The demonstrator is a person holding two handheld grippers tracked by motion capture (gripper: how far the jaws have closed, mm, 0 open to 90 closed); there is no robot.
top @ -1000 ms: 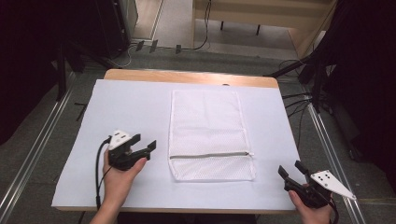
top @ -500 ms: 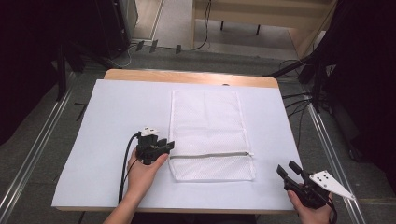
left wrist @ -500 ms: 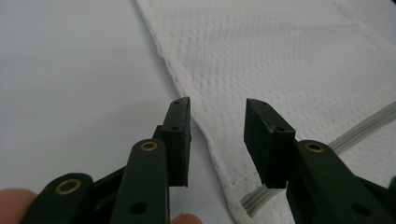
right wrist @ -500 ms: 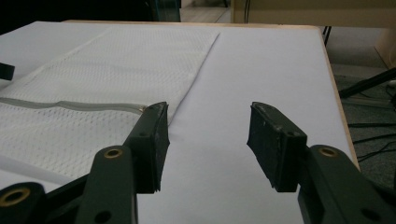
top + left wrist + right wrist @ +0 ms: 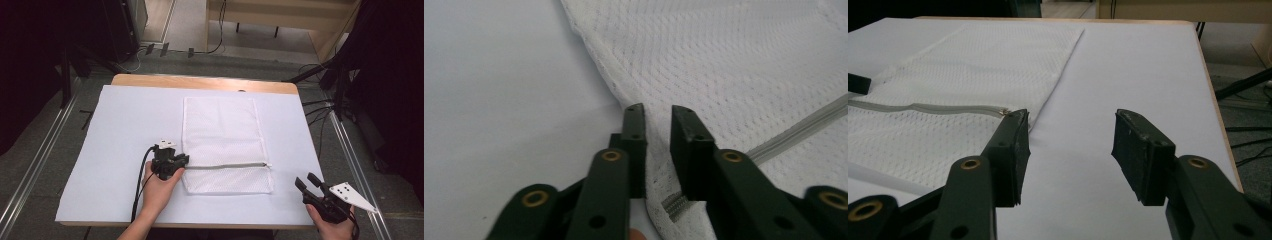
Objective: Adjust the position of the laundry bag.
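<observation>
High view. A white mesh bag [image 5: 226, 145] lies flat near the middle of the white-covered counter [image 5: 125, 125], long axis running away from the person, its grey zipper [image 5: 227, 165] crossing it toward the near end. The left tool [image 5: 170, 162] sits at the bag's left edge, level with the zipper's left end, probably so as to pin or take that end. The left hand [image 5: 157, 187] reaches forward from the near edge with the forearm low over the counter. The right tool [image 5: 314, 190] is held off the counter's near right corner, well apart from the bag, its hand low and apparently idle.

Left gripper view. The left tool's jaws stand a narrow gap apart, straddling the bag's hem [image 5: 611, 87]; the zipper's end [image 5: 674, 204] lies between their bases. They are near closing but grip nothing yet. The tool points steeply down onto the cloth.

Right gripper view. The right tool's jaws are wide apart and hold nothing, aimed nearly level across the counter. The zipper pull [image 5: 1007, 112] shows at the bag's right edge, just beyond the left jaw's tip.
</observation>
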